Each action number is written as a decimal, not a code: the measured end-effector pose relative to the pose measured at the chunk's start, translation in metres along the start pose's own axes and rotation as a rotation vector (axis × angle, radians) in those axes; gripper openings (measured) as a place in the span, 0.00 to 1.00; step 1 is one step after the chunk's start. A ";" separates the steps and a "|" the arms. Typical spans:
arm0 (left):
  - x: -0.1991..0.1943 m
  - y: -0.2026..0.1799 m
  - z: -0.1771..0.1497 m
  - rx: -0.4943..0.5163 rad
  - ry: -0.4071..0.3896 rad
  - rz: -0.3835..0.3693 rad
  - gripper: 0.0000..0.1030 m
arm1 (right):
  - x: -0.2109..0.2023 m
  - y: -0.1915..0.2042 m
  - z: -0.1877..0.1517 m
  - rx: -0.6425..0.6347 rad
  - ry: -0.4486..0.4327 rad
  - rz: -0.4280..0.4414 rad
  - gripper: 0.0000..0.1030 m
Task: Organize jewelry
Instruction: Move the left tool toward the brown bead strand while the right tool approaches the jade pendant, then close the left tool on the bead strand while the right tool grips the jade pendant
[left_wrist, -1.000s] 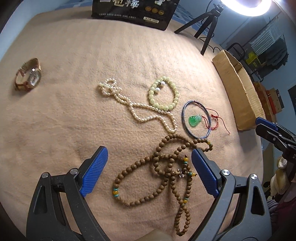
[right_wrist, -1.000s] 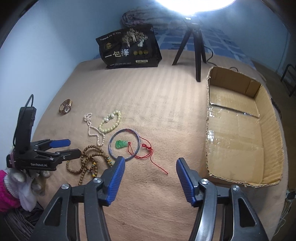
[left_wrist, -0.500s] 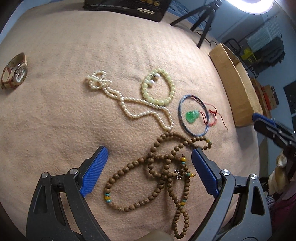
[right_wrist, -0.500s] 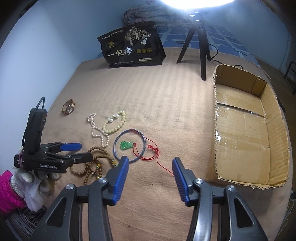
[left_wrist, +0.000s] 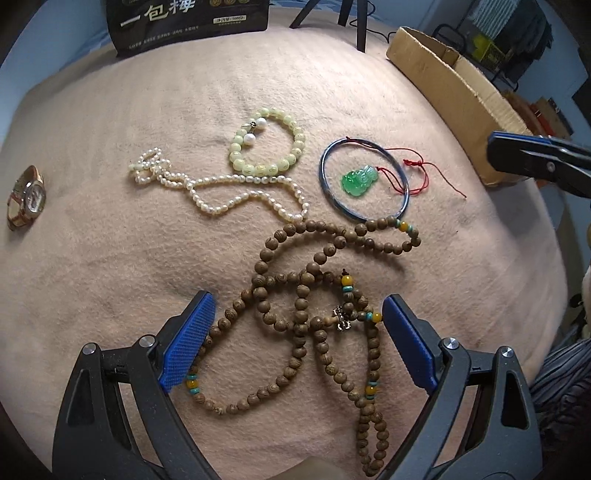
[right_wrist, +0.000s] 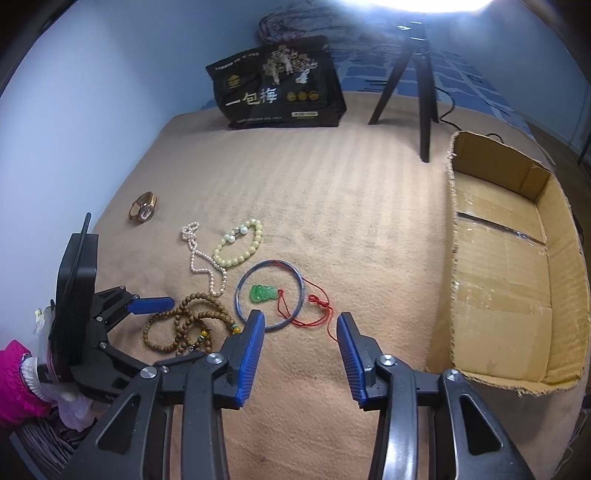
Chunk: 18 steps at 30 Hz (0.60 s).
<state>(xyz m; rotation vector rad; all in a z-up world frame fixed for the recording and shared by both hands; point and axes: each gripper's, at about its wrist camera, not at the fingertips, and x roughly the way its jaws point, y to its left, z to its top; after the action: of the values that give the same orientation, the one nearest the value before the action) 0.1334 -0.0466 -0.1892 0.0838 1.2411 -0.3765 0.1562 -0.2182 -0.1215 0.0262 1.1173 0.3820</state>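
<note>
On a tan blanket lie a brown wooden bead strand (left_wrist: 306, 306), a pearl necklace (left_wrist: 221, 188), a pale green bead bracelet (left_wrist: 269, 142), a blue bangle (left_wrist: 364, 182) around a green jade pendant (left_wrist: 358, 181) on a red cord, and a wristwatch (left_wrist: 27, 197). My left gripper (left_wrist: 295, 328) is open, low over the wooden beads, its fingers either side of them. My right gripper (right_wrist: 300, 332) is open and empty, just short of the bangle (right_wrist: 269, 294) and red cord (right_wrist: 314, 314). The wooden beads (right_wrist: 188, 325) lie to its left.
An open cardboard box (right_wrist: 513, 258) lies at the right edge of the blanket. A black printed bag (right_wrist: 277, 85) and a black tripod (right_wrist: 417, 81) stand at the back. The blanket's near edge drops off just behind both grippers.
My left gripper has moved forward and down over the wooden beads. My right gripper has moved forward and left, closer to the bangle and red cord, and its jaws have narrowed a little.
</note>
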 end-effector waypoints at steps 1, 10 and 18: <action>0.001 -0.002 -0.001 0.003 -0.003 0.015 0.91 | 0.004 0.002 0.001 -0.013 0.006 0.003 0.38; 0.008 -0.017 -0.007 0.080 -0.014 0.127 0.89 | 0.042 0.027 0.007 -0.156 0.065 0.000 0.31; 0.005 -0.012 -0.008 0.085 -0.027 0.126 0.74 | 0.075 0.042 0.015 -0.207 0.106 -0.013 0.31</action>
<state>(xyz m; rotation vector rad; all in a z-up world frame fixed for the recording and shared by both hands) 0.1234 -0.0567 -0.1952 0.2283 1.1867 -0.3197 0.1859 -0.1535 -0.1711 -0.1856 1.1768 0.4906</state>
